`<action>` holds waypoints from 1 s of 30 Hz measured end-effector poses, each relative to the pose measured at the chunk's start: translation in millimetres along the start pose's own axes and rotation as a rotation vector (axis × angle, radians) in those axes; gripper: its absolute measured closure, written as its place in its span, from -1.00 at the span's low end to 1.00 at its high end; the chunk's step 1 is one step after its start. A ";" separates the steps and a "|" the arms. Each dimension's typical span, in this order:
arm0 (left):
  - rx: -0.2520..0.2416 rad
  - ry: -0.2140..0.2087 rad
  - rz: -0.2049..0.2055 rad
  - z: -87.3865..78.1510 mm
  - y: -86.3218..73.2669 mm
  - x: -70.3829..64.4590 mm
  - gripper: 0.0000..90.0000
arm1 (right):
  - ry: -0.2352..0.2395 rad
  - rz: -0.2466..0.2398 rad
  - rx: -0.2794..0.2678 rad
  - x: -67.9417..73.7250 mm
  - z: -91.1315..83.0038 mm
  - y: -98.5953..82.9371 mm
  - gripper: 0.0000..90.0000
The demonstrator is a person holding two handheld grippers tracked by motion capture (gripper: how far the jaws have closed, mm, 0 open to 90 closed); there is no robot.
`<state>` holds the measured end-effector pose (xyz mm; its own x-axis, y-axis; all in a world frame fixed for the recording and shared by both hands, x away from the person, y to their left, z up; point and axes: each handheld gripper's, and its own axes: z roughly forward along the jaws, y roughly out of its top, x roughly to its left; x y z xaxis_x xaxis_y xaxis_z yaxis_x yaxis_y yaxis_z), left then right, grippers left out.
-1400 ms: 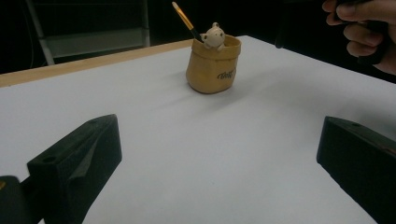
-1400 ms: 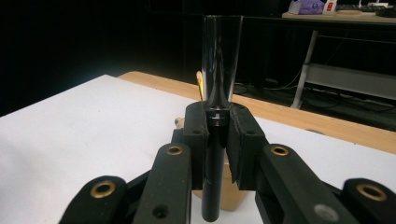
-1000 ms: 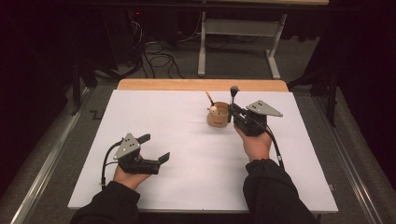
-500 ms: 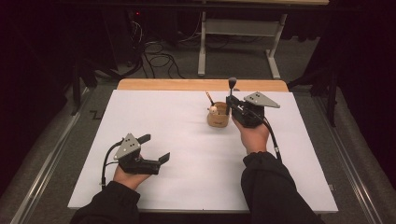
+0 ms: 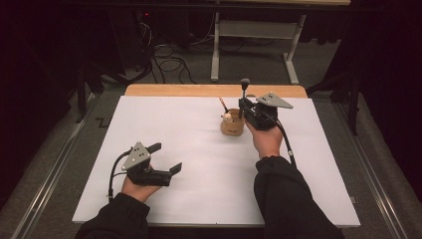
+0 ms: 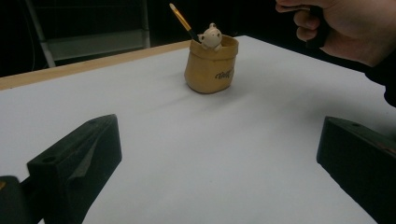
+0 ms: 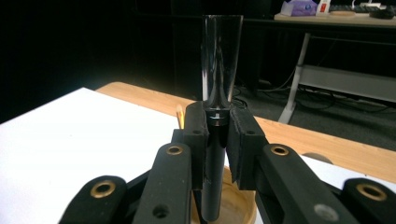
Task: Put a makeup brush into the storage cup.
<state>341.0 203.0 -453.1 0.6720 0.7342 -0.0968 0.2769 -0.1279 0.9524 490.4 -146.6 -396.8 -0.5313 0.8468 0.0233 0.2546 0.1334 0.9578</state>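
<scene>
Black brush [image 7: 215,154] clamped upright in right gripper [image 5: 249,110] jaws, directly over tan cup [image 5: 232,127] on worktop [image 5: 199,149], lined up for insertion; left gripper [image 5: 166,158] idle, jaws apart.

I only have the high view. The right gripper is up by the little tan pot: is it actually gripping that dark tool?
Observer: Yes. In the right gripper view the right gripper has both jaws closed on the black brush, held upright.
Operator: Where is its lower end?
Observer: Just above the open mouth of the tan pot.
Operator: What's in the pot?
Observer: The left gripper view shows a yellow-handled paintbrush and a small cream animal figure at its rim.
Operator: Left gripper?
Observer: The left gripper is wide open over bare white tabletop.
</scene>
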 end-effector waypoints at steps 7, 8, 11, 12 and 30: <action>0.003 0.002 0.000 -0.4 -0.3 0.4 -0.99 | -0.004 0.001 0.031 -2.5 9.0 -6.7 0.79; 0.006 0.001 0.001 -0.4 -0.4 0.4 -0.99 | -0.003 0.000 0.033 -3.0 10.1 -7.4 0.79; 0.000 0.002 0.002 -1.2 0.0 0.0 -0.99 | -0.006 0.003 0.046 -4.4 12.5 -9.9 0.79; 0.001 0.002 0.002 -1.3 -0.1 0.0 -0.99 | -0.006 0.005 0.050 -4.9 13.4 -10.8 0.79; 0.000 0.008 0.001 -3.8 -0.6 0.4 -0.99 | 0.004 0.016 0.119 -4.0 24.7 -25.0 0.79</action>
<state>338.5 205.9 -452.6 0.6670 0.7392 -0.0935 0.2759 -0.1284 0.9526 506.2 -140.6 -427.9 -0.5296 0.8474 0.0393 0.3570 0.1806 0.9165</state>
